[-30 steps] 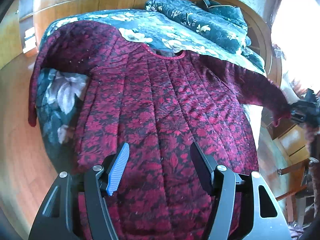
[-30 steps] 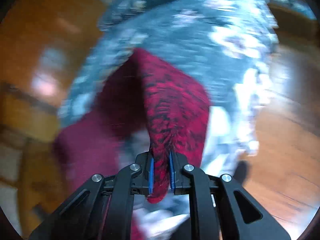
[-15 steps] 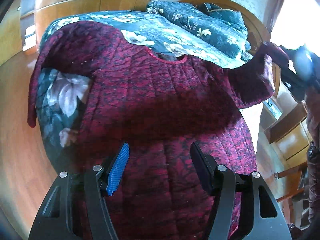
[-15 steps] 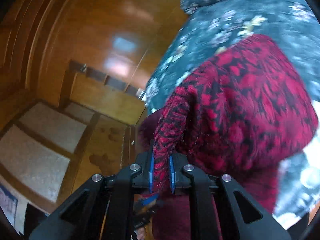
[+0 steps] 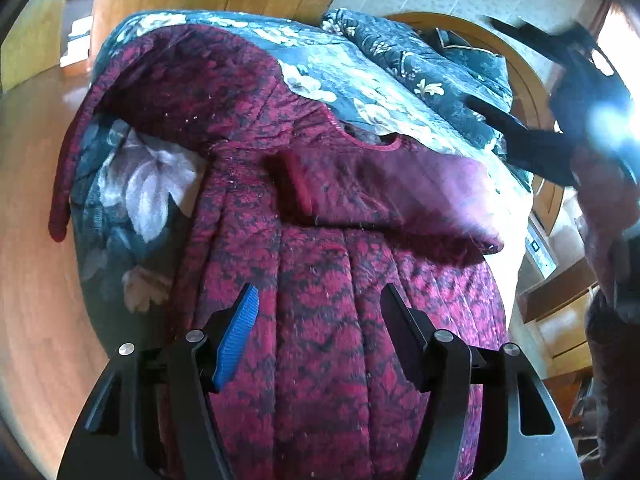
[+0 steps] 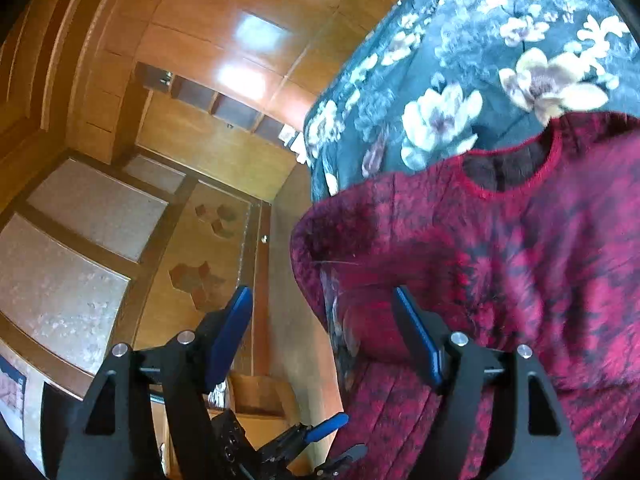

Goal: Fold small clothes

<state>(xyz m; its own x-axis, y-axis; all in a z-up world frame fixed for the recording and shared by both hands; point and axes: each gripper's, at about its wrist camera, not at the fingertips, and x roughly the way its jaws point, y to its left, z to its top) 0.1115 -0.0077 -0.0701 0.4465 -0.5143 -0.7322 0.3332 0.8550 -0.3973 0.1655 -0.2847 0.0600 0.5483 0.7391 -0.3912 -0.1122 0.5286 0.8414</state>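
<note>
From the left wrist we see our left gripper (image 5: 318,336) with its jaws spread wide, holding nothing, above the lower body of the red top (image 5: 320,280). The top lies spread on the bed (image 5: 360,76), its hem toward the near edge. One sleeve (image 5: 384,196) is folded across the chest, cuff pointing to the left side; the other sleeve (image 5: 80,128) hangs over the bed's left edge. Our right gripper (image 5: 560,92) shows blurred at the upper right, above the bed's far right corner, apart from the cloth. From the right wrist we see the right gripper (image 6: 322,332) released, jaws wide, nothing between them; the right finger (image 6: 416,336) sits in front of the top (image 6: 500,260), though we cannot tell whether it touches. The neckline (image 6: 508,176) faces the floral cover (image 6: 440,80). The left gripper (image 6: 312,440) shows at the bottom, open.
</note>
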